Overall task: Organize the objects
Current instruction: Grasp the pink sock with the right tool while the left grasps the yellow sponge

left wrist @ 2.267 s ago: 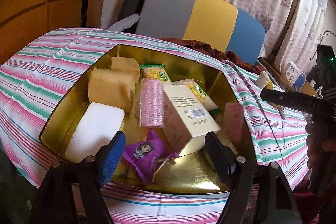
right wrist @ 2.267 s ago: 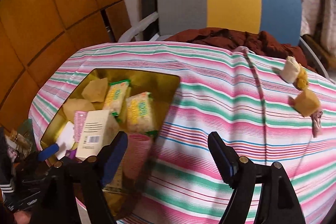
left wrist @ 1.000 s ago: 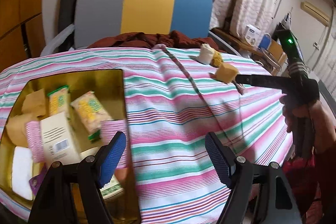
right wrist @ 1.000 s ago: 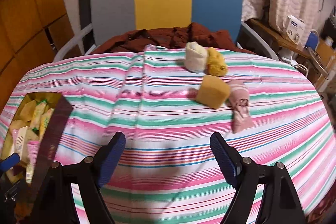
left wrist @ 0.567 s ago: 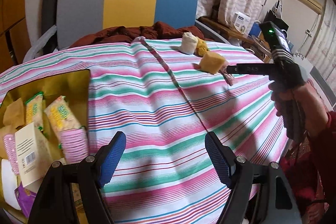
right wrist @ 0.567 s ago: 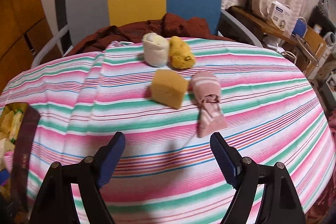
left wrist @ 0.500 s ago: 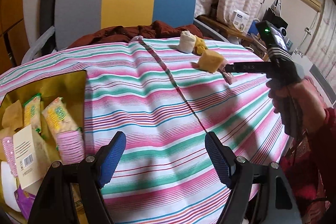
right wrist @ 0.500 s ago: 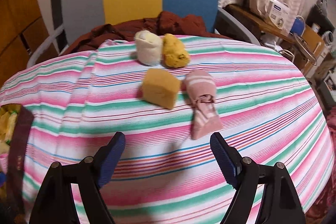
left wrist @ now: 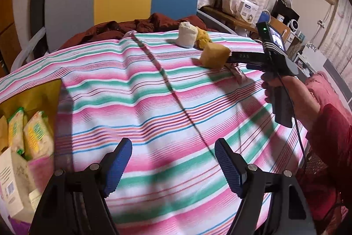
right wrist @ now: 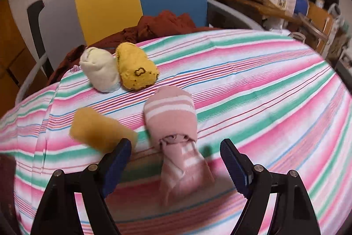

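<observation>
My right gripper (right wrist: 176, 160) is open and empty, just above a rolled pink striped sock (right wrist: 173, 124) that lies between its fingers. A tan sponge block (right wrist: 99, 131) sits beside the left finger. A cream sock roll (right wrist: 99, 72) and a yellow sock roll (right wrist: 136, 67) lie farther back. My left gripper (left wrist: 173, 160) is open and empty over the striped tablecloth (left wrist: 154, 102). In the left wrist view the right gripper body (left wrist: 264, 58) reaches past the sponge (left wrist: 214, 55), with the cream roll (left wrist: 187, 36) beyond. The gold tin (left wrist: 33, 94) holding packets is at the left edge.
A grey, yellow and blue chair (right wrist: 123, 1) with a dark red cloth (right wrist: 158, 25) stands behind the table. A cluttered shelf with boxes (left wrist: 248, 10) is at the right. The table edge drops off at the right, near the person's red sleeve (left wrist: 330, 136).
Both grippers have swung right, away from the tin. The right gripper has moved forward and down until the pink sock lies between its open fingers.
</observation>
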A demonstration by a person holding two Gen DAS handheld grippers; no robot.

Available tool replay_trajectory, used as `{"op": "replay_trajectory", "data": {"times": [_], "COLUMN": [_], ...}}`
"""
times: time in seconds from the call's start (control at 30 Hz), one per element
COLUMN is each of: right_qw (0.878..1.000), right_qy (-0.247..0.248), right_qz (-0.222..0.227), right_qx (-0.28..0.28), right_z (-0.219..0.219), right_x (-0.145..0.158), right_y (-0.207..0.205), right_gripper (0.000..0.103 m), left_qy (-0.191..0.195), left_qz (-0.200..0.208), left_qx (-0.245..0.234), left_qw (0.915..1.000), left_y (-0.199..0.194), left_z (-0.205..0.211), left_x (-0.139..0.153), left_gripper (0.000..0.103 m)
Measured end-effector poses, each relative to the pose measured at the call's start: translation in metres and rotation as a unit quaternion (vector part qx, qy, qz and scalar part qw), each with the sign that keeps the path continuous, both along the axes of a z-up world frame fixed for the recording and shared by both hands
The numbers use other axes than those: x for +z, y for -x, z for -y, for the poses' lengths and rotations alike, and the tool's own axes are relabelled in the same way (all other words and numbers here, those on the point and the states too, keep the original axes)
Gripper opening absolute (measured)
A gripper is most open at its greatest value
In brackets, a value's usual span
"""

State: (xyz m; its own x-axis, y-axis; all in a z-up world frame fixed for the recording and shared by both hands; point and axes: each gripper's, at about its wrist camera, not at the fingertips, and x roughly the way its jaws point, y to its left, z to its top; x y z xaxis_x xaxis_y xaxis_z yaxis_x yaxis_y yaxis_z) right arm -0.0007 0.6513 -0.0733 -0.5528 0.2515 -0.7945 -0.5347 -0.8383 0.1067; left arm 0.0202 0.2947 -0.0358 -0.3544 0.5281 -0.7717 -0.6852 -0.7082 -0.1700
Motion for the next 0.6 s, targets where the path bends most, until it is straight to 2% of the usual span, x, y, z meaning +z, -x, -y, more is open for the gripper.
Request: {"op": "replay_trajectory", "data": {"times": [0.07,0.2,0.23,0.3,0.33,0.4,0.5,0.6], "right_qw": [1.000,0.998,0.998,0.999,0.999,0.999,0.999,0.999], "right_qy": [0.016,0.061,0.059,0.051,0.044,0.034,0.022,0.023], "right_qz": [-0.009,-0.013,-0.016,-0.012,-0.005,0.011,0.027,0.037], "right_qx": [0.002,0.000,-0.001,0.014,0.021,0.027,0.026,0.002], "right_z": [-0.008,-0.020,-0.020,-0.016,-0.013,-0.009,-0.007,-0.016], "right_x": [-0.006,-0.019,-0.019,-0.018,-0.017,-0.017,-0.015,-0.011], "right_y": [0.003,0.007,0.007,0.010,0.012,0.016,0.016,0.009], "right_gripper": [0.083,0.074,0.071,0.058,0.055,0.044,0.041,0.041], "left_qy": [0.001,0.002,0.002,0.002,0.004,0.003,0.002,0.002], "left_qz": [0.002,0.007,0.008,0.005,0.003,-0.001,0.000,-0.008], "left_qx": [-0.010,-0.025,-0.029,-0.038,-0.042,-0.047,-0.052,-0.060], "left_qw": [1.0000,0.9997,0.9995,0.9993,0.9991,0.9989,0.9986,0.9982], "left_y": [0.002,0.007,0.008,0.010,0.012,0.016,0.025,0.034], "left_z": [-0.013,-0.037,-0.043,-0.057,-0.066,-0.080,-0.107,-0.137], "left_x": [-0.003,-0.007,-0.008,-0.009,-0.009,-0.009,-0.010,-0.009], "left_gripper": [0.079,0.079,0.079,0.079,0.079,0.079,0.079,0.079]}}
